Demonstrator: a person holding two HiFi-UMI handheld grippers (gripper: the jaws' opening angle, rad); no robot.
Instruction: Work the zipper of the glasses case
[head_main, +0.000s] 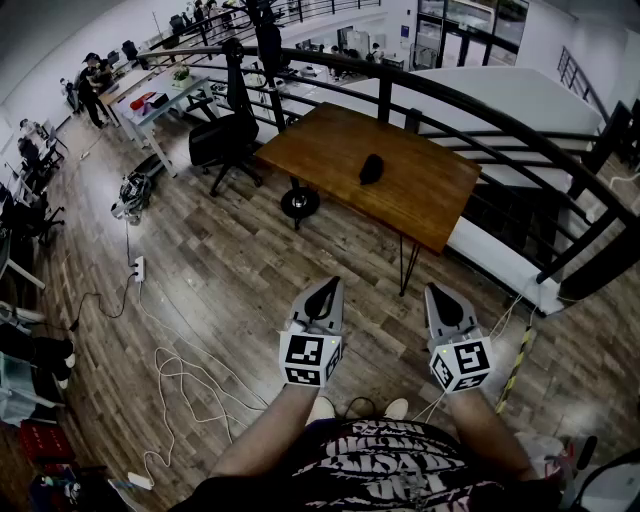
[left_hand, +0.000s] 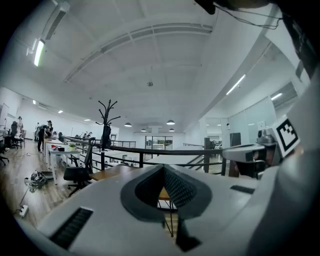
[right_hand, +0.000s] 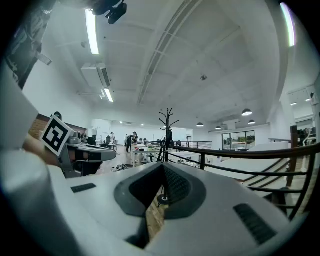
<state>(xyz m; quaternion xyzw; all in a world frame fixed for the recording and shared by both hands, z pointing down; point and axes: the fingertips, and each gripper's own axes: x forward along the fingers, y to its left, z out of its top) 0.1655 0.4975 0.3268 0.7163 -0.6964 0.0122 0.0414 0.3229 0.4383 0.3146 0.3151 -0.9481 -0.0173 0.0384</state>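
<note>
The big wooden floor (head_main: 220, 290) is open between the person and the wooden table (head_main: 410, 200). A dark railing (head_main: 480, 110) curves just behind the table's far side. A black office chair (head_main: 225, 135) stands to the left of the table, and white cables (head_main: 180, 375) lie on the floor at the near left.

The left gripper (head_main: 322, 292) and the right gripper (head_main: 440, 295) are held close to the person's body, side by side. Each one has its jaws pressed together at the tips with nothing between them.

The glasses case (head_main: 371, 168) is a small dark thing. It lies on the table top, well away from both grippers. It is straight ahead, between the two, maybe a bit more to the left gripper's side. Its long side seems to run from near left to far right.

I think the person must first walk to the table's near edge. That side is free. The zipper is too small to see from here.
</note>
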